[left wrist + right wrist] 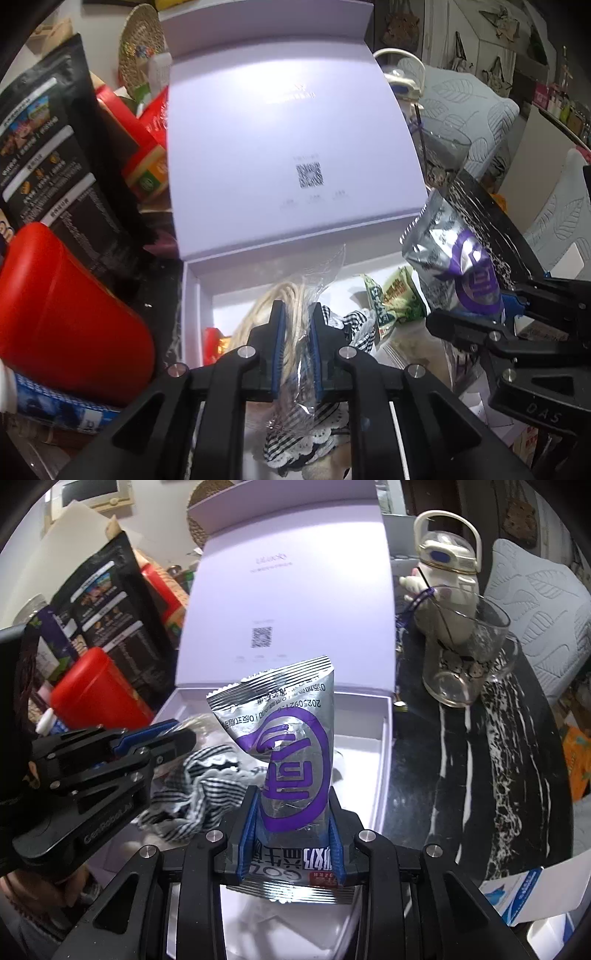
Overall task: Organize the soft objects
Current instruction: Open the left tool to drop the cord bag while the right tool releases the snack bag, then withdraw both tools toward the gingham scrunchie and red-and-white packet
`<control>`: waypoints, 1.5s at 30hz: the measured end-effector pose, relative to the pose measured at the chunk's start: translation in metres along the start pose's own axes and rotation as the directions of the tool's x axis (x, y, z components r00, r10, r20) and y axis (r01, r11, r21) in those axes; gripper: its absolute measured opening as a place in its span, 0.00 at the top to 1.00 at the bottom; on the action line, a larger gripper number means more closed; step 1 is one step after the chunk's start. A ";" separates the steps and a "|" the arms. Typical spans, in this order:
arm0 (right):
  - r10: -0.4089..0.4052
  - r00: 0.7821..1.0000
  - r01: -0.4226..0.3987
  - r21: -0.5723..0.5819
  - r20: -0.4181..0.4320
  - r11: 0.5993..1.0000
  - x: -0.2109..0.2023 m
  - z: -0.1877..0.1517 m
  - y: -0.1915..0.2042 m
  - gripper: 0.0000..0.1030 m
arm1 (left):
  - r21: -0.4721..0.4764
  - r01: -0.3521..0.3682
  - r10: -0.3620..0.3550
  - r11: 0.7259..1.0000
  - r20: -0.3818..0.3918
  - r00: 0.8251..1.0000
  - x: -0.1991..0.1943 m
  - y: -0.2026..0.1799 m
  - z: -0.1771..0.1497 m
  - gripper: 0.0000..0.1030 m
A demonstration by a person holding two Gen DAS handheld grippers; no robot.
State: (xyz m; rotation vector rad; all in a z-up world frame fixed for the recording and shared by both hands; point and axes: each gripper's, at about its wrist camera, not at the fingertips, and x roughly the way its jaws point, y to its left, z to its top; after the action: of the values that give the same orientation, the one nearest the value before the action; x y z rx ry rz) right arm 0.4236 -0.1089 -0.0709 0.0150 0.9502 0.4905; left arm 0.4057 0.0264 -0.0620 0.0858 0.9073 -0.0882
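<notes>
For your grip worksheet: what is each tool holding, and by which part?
Left tool: a clear plastic bag of pale cord, pinched mid-bag. Right tool: a silver and purple packet, gripped near its lower end.

Cloth (pixel 192 794) lies in the box (pixel 384 746), glass (pixel 465 657) right.

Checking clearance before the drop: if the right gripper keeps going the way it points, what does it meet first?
Probably the white floor of the open box, near the checked cloth. The right gripper, its jaws shut on the silver pouch, points down into it; depth is unclear.
</notes>
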 end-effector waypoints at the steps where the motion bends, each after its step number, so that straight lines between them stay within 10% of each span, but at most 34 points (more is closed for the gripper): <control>1: -0.003 1.000 0.003 0.002 -0.002 1.000 0.000 -0.001 -0.001 0.68 | 0.003 0.000 0.000 1.000 -0.004 1.000 0.002 -0.001 -0.001 0.87; 20: -0.001 1.000 0.001 0.026 -0.015 1.000 -0.001 0.001 -0.004 0.51 | -0.018 -0.026 0.026 1.000 0.000 1.000 -0.001 -0.004 0.002 0.81; 39: 0.008 0.990 -0.008 0.000 0.142 1.000 -0.069 0.006 0.003 0.38 | -0.064 -0.012 0.015 0.998 0.051 0.999 -0.036 0.002 0.006 0.79; 41: 0.013 0.986 -0.012 -0.005 0.165 1.000 -0.078 0.006 0.006 0.37 | -0.066 -0.009 0.014 0.998 0.067 0.998 -0.042 0.002 0.007 0.63; 43: 0.014 0.984 -0.012 -0.012 0.180 1.000 -0.085 0.006 0.009 0.36 | -0.070 -0.003 0.009 0.998 0.087 0.996 -0.049 0.002 0.008 0.00; 45: 0.012 0.980 -0.008 -0.020 0.200 1.000 -0.094 0.007 0.011 0.36 | -0.081 -0.013 0.024 0.997 0.141 0.990 -0.064 0.004 0.008 0.00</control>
State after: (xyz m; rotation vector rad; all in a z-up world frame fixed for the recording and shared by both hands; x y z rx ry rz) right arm 0.3793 -0.1358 0.0083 0.0515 0.7482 0.4973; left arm 0.3732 0.0316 -0.0070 0.0135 0.7667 -0.0402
